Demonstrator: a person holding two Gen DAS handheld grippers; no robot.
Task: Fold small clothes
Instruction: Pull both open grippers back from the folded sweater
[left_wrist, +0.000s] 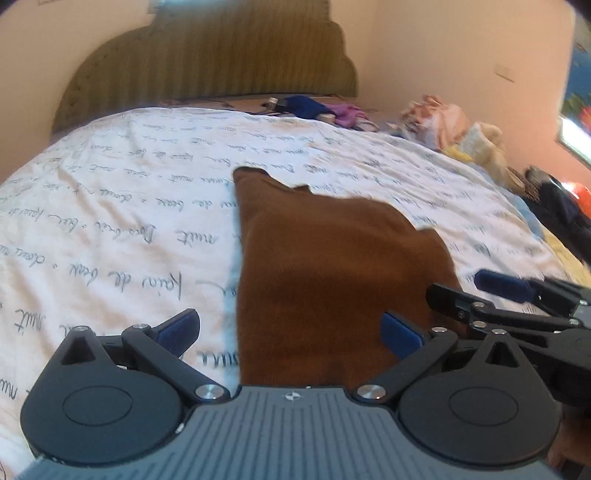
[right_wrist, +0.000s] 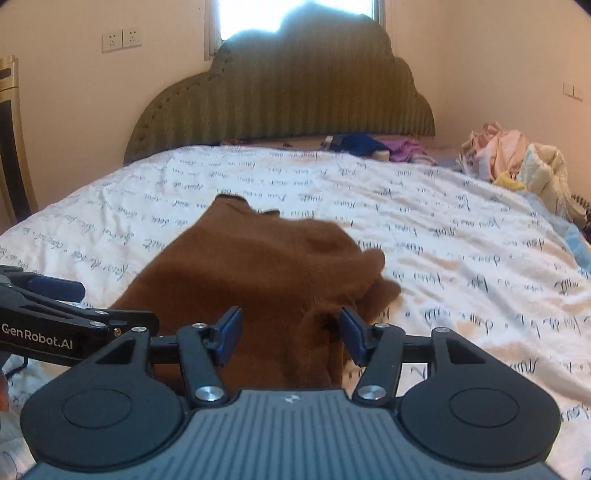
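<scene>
Item: brown knit garment (right_wrist: 258, 273), small, lying partly folded on the white script-printed duvet (left_wrist: 110, 221) near the bed's foot, its near edge under both tools. Right gripper (right_wrist: 290, 338): jaws spread, cloth lying between the pads but not pinched. Left gripper (left_wrist: 291, 332): jaws wide apart, nothing held, one pad over the garment's edge. Surroundings: olive scalloped headboard (right_wrist: 288, 96); loose clothes heaped at the far side (right_wrist: 517, 155). Step judged: fold laid down and let go. Next move likely calls for re-gripping an edge squarely to fold again.
</scene>
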